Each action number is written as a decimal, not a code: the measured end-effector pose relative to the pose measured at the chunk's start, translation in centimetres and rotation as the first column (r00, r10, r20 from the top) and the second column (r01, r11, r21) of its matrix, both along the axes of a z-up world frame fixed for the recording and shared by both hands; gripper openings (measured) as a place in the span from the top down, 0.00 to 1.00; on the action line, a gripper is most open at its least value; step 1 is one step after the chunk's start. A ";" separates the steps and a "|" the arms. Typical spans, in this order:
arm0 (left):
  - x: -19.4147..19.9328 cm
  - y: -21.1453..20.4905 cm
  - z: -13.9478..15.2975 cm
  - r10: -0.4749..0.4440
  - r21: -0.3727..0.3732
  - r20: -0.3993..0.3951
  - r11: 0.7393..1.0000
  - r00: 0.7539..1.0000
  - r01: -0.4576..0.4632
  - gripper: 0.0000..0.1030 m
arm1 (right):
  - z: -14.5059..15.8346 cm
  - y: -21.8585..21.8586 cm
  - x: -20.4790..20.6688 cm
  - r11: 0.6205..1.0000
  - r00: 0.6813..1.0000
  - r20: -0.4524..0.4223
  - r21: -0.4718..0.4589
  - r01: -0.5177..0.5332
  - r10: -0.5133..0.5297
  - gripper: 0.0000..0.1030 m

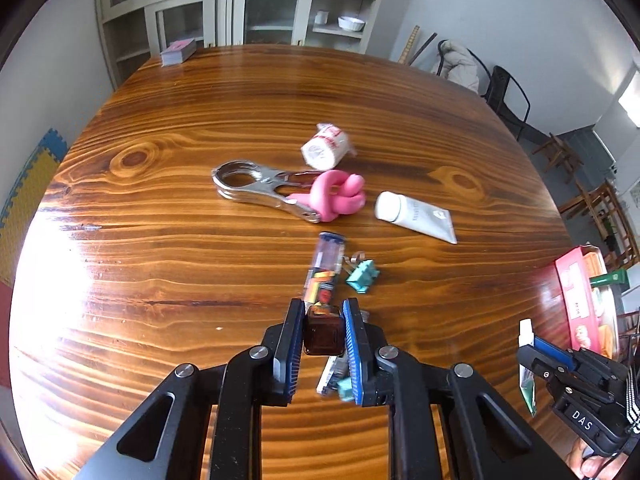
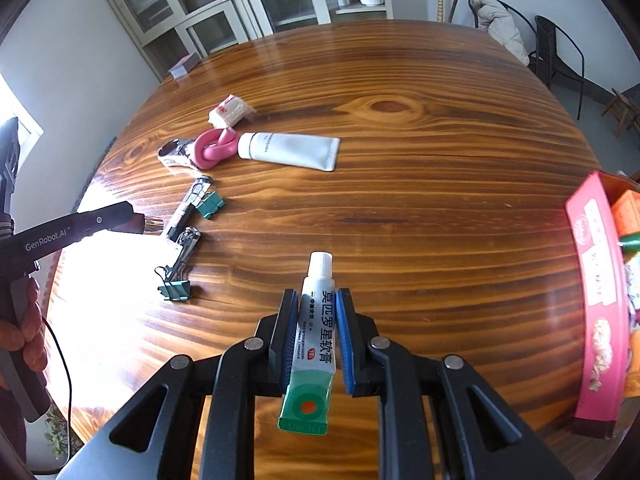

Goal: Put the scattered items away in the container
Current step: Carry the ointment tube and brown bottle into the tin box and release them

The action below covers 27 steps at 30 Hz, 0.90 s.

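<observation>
I am pinching a small dark-brown glass bottle [image 1: 324, 334] in my left gripper [image 1: 322, 344]; my right gripper [image 2: 318, 332] is clamping a white-and-green ointment tube [image 2: 316, 328] at mid-body, clear of the wooden table [image 2: 400, 208]. I judge carrying is the step: I am keeping both grips firm and heading for the pink cardboard box [image 2: 596, 300] at the right. The tube's long axis is running along the fingers, white cap forward, green crimp toward me.

Pink box [image 2: 596, 300] cut by right edge; contents unclear.
</observation>
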<state>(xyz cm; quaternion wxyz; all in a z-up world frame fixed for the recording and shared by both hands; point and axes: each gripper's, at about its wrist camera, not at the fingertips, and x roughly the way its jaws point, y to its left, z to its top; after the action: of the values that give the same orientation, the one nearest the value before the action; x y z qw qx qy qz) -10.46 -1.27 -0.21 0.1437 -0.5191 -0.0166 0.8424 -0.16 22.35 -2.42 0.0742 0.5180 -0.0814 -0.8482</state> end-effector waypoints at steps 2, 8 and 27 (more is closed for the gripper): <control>0.4 0.8 0.4 0.000 -0.001 -0.004 1.000 1.000 0.000 0.80 | 0.4 1.0 0.6 1.000 1.000 -0.008 -0.002 0.010 -0.010 0.80; 1.7 4.3 2.0 -0.032 -0.003 -0.026 0.999 0.999 0.032 0.80 | 1.7 5.0 2.4 0.998 0.998 -0.038 -0.014 0.054 -0.054 0.80; 7.0 27.3 5.6 -0.324 0.100 -0.089 0.938 0.942 0.332 0.80 | 5.2 23.2 9.7 0.949 0.942 -0.125 -0.002 0.315 -0.313 0.80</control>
<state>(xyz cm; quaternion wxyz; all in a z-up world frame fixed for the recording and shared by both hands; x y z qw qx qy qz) -3.48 26.04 5.37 0.3122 -0.4752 0.0273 0.8222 9.52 45.55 2.74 -0.0618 0.4454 -0.1503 -0.8805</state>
